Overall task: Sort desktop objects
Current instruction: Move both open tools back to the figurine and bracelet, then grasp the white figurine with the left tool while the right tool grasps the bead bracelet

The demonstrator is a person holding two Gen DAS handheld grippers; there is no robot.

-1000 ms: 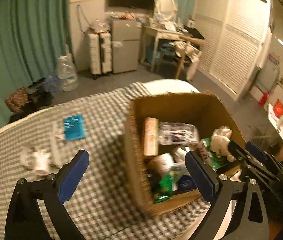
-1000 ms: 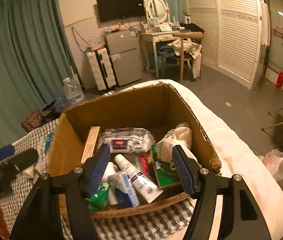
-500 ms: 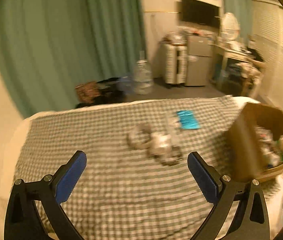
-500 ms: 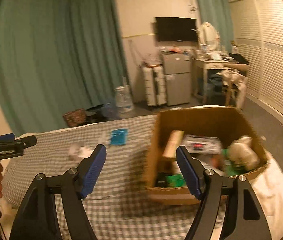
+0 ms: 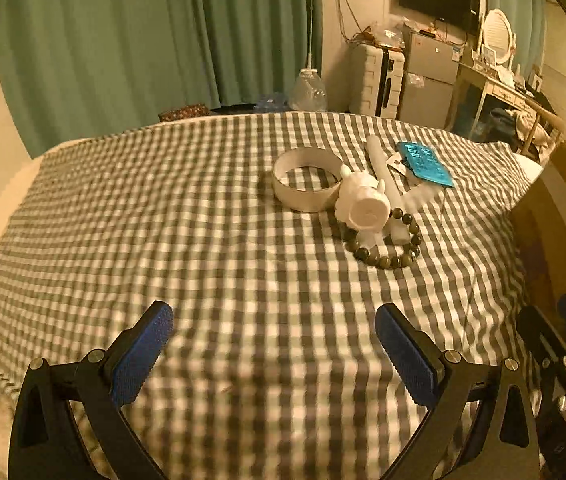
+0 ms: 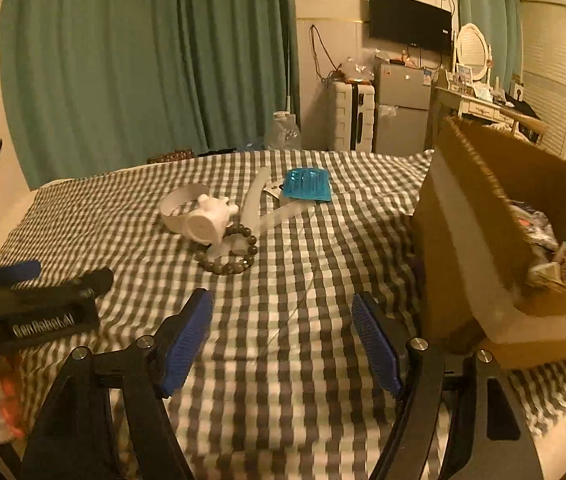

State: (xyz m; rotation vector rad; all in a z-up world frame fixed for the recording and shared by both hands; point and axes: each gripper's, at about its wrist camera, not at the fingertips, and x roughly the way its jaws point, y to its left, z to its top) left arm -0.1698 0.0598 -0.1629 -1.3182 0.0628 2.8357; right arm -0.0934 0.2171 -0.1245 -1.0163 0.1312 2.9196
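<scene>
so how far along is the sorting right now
Done: the cardboard box already holds several items. In hand: nothing; left gripper and right gripper are open. Left: tape ring, white figurine, bead bracelet, blue packet on the checked cloth.

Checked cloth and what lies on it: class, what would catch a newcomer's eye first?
A small cluster mid-cloth: a white figurine lying against a white ring, with a bead bracelet just in front. Behind them lies a blue packet. At the right edge stands a full cardboard box.
</scene>
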